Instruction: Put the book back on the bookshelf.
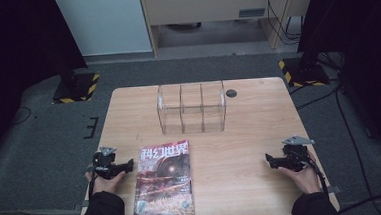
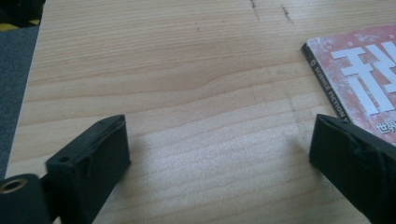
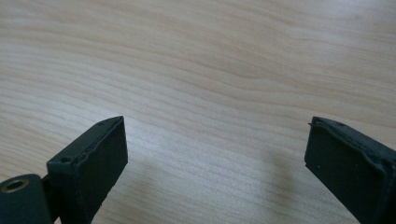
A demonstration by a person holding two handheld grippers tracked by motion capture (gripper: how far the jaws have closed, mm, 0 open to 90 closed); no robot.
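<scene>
A magazine (image 1: 164, 181) with a red cover and white characters lies flat near the table's front edge, left of centre. Its top left corner (image 2: 355, 74) also shows in the left gripper view. My left gripper (image 1: 130, 165) rests on the table just left of the magazine, held in a hand, its jaws open and empty. Bare wood lies between its two black jaws (image 2: 219, 149). My right gripper (image 1: 269, 159) sits low at the front right of the table, open, with nothing but wood grain between the jaws (image 3: 215, 144).
A clear plastic organiser (image 1: 191, 107) with three compartments stands upright at the middle back of the wooden table (image 1: 241, 149). A round cable hole (image 1: 231, 93) lies right of it. Cables and stand bases with yellow-black tape sit on the grey floor around the table.
</scene>
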